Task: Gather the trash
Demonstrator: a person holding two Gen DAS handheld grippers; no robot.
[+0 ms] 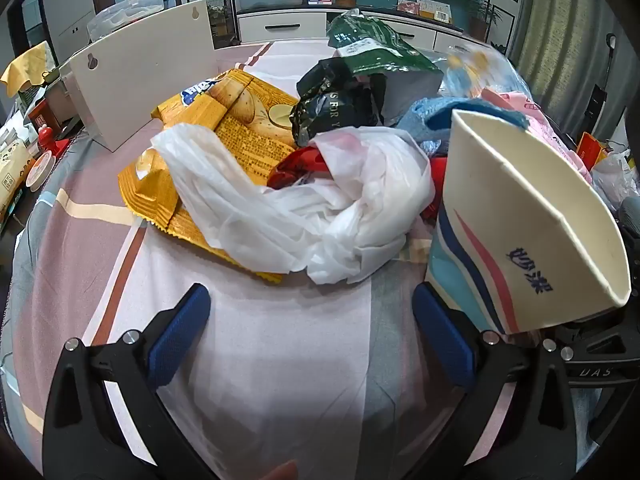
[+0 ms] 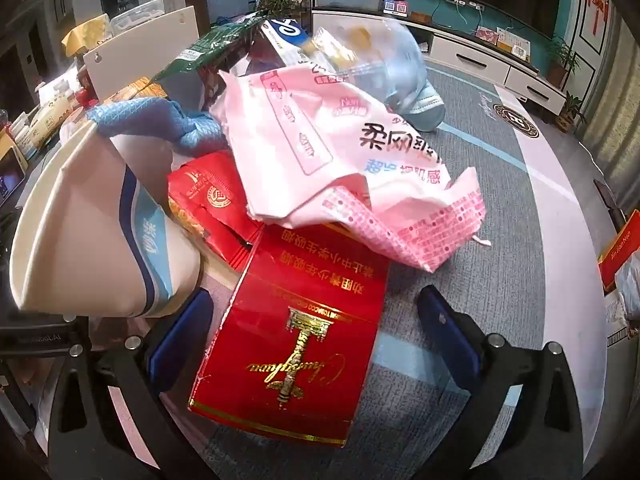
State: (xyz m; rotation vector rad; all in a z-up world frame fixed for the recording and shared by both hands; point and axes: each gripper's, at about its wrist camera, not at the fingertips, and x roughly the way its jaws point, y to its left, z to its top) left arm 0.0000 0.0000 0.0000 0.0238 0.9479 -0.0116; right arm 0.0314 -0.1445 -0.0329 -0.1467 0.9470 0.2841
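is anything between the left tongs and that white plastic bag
Nothing visible. The left tongs are open over bare striped cloth, and the white plastic bag lies straight ahead on top of the yellow chip bag. The flattened paper cup sits off to the right, beside the right finger.

Gold script reading "Chunghwa" was noted, upside down, on the red carton [image 2: 296,344]. "S FOR Y" was read on the crumpled black bag [image 1: 336,106]. "JinJianNan" was seen on a red box [image 2: 622,248] at the right edge. Large Chinese characters were printed on the pink wrapper [image 2: 340,148] and blue ones on the paper cup [image 1: 528,240]. "UAS" was embossed on a black gripper body [image 1: 596,372].
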